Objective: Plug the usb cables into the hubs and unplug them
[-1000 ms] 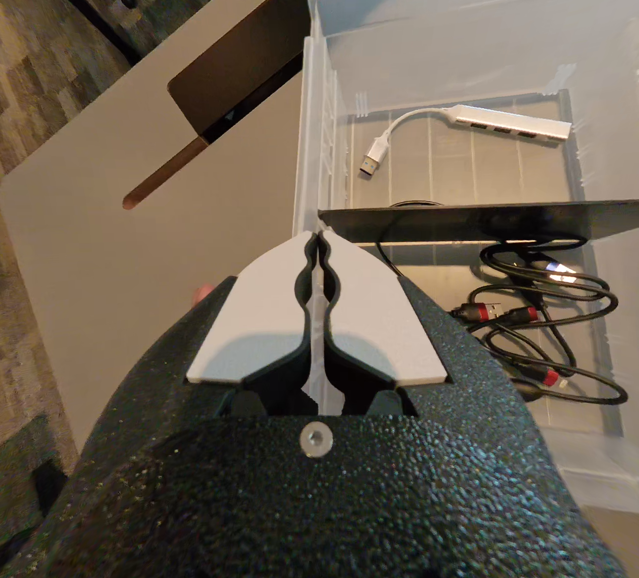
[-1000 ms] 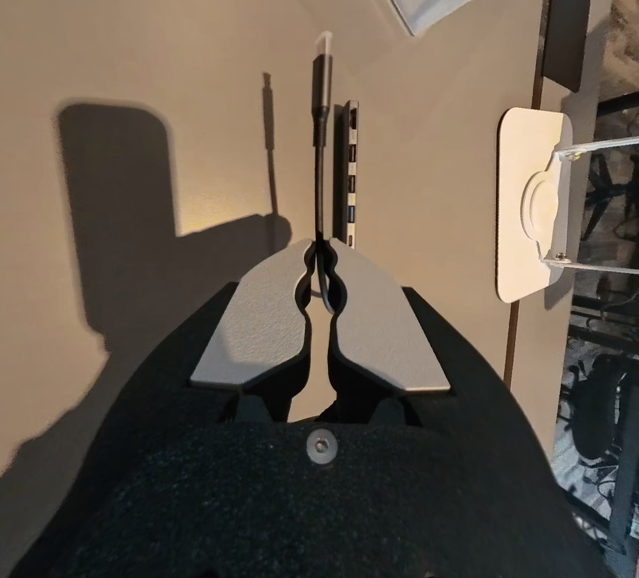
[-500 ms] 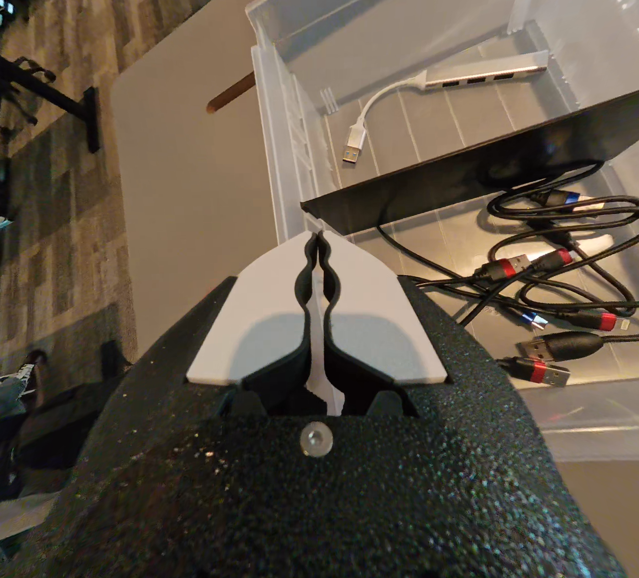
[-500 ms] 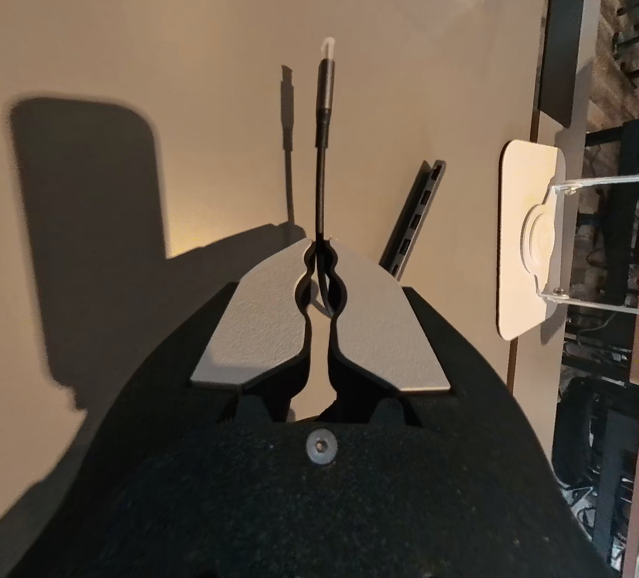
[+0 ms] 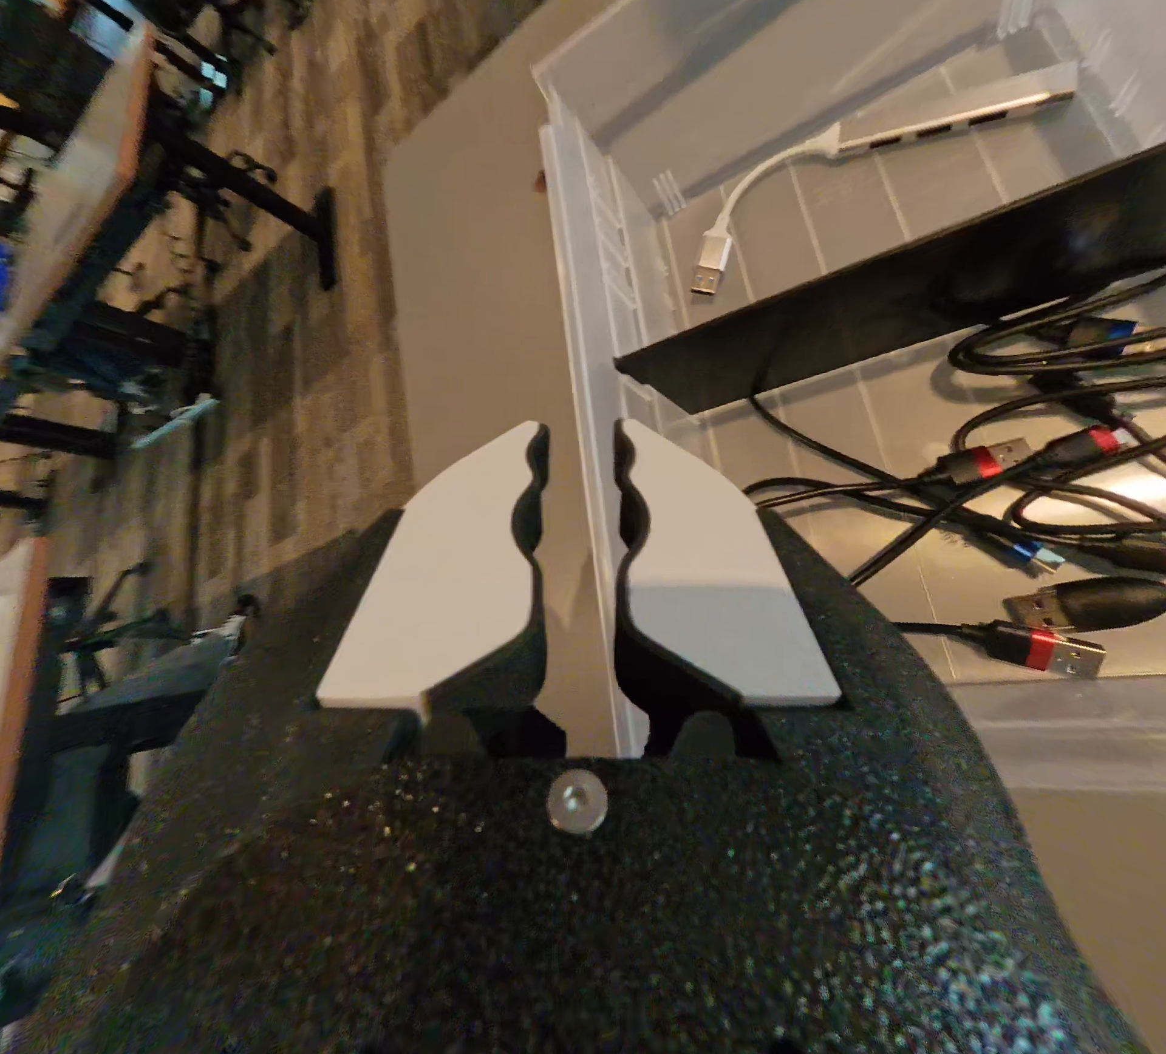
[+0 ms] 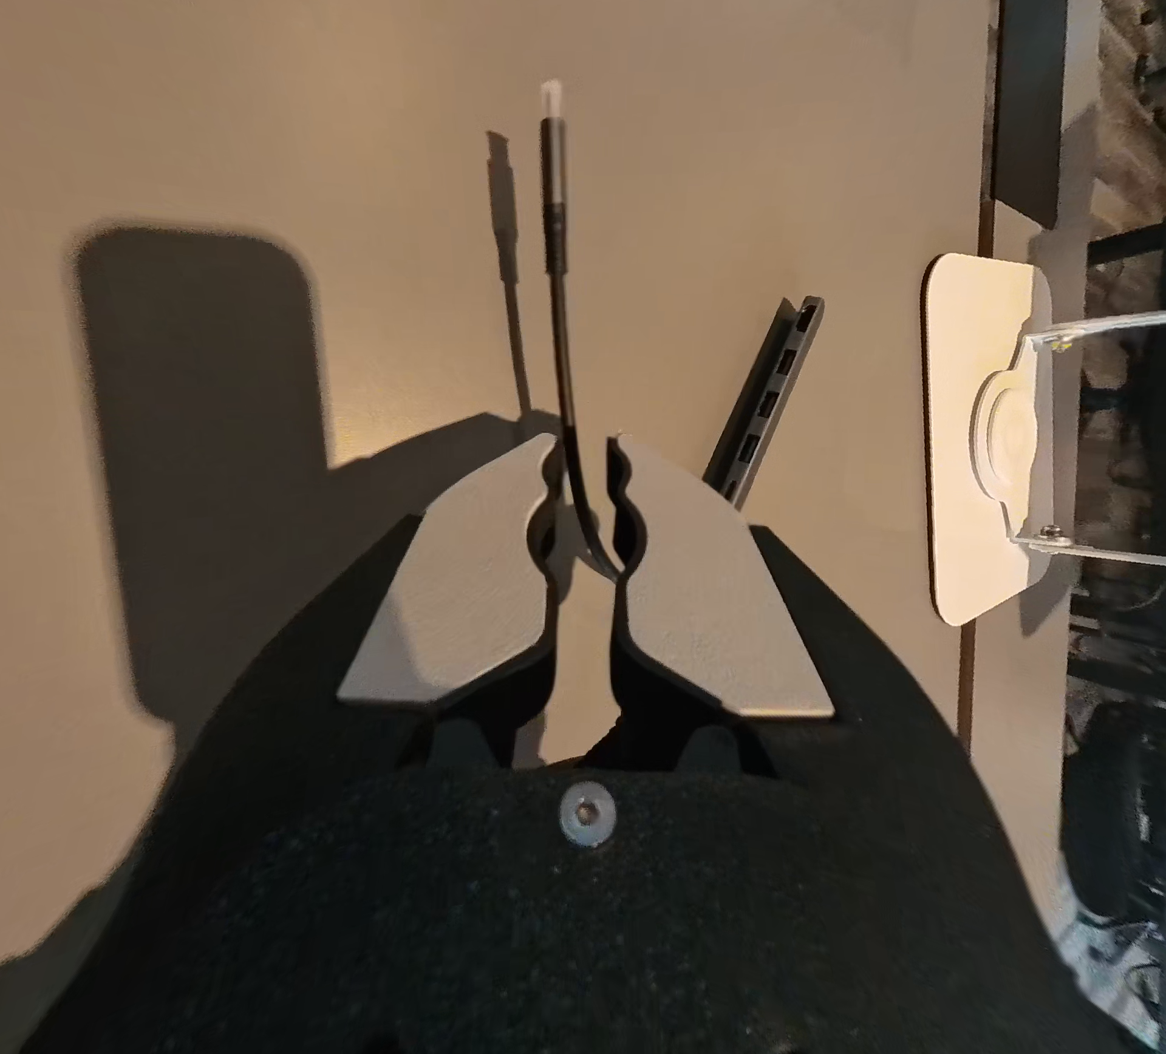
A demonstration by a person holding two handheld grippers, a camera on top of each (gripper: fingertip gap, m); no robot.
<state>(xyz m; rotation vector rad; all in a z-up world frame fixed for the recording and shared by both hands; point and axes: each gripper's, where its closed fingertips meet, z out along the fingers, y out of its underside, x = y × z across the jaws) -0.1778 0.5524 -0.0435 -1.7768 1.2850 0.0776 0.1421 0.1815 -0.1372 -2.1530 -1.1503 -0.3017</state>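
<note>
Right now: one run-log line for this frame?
left gripper: open, over bin wall | right gripper: open, black cable between fingers | dark hub: on table, unplugged

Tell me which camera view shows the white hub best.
The left wrist view. The white hub lies in the far compartment of the clear bin, ports and short white lead in plain sight. The right wrist view shows none of it, only a dark hub on the table.

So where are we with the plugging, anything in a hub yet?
Nothing looks plugged yet. Done: the dark hub is out on the table, its ports empty. In hand: its black cable runs between the fingers of the right gripper, which are parted and no longer clamp it. The left gripper is open over the bin wall. Left: the white hub and the cable bundle in the bin.
</note>
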